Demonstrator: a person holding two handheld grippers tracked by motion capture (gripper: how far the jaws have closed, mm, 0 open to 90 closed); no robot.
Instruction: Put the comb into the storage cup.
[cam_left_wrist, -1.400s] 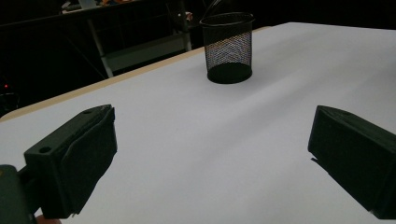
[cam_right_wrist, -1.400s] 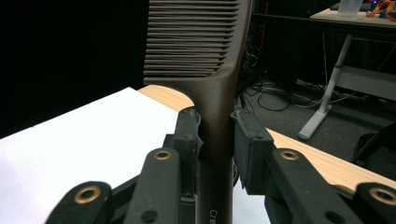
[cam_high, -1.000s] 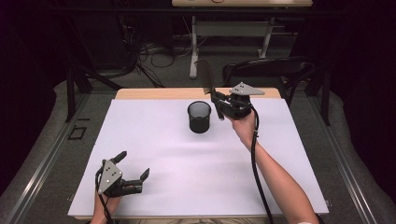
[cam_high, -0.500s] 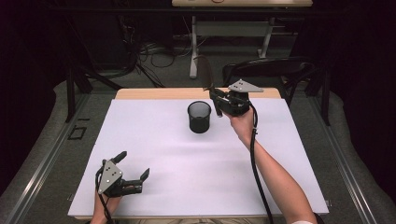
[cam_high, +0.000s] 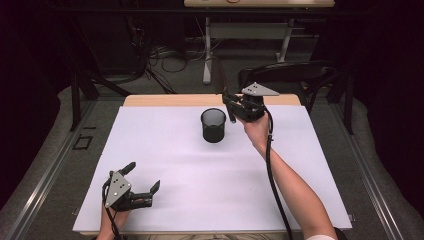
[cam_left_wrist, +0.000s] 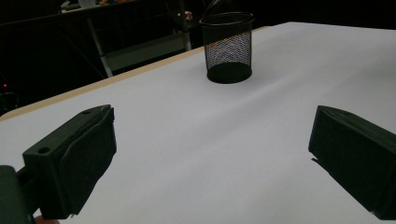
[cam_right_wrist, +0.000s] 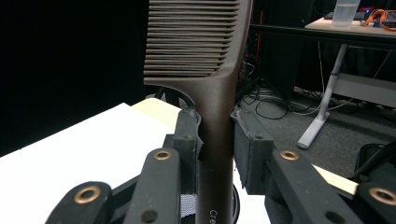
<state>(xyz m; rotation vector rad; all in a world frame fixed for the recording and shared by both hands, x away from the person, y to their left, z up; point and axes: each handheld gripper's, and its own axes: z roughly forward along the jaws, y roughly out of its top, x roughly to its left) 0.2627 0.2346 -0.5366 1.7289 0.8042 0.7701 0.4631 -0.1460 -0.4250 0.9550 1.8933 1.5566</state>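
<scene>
A black mesh pen cup stands upright on the white table cover, toward the far middle; it also shows in the left gripper view. Just right of the cup and above the table, my right gripper is shut on the handle of a dark brown comb. The comb stands upright with its teeth at the top. Part of the cup's mesh shows below the jaws. My left gripper rests at the near left corner, open with nothing between its jaws.
The table's wooden far edge shows beyond the white cover. A dark chair stands behind the far right corner. Cables and white desk legs are on the floor beyond.
</scene>
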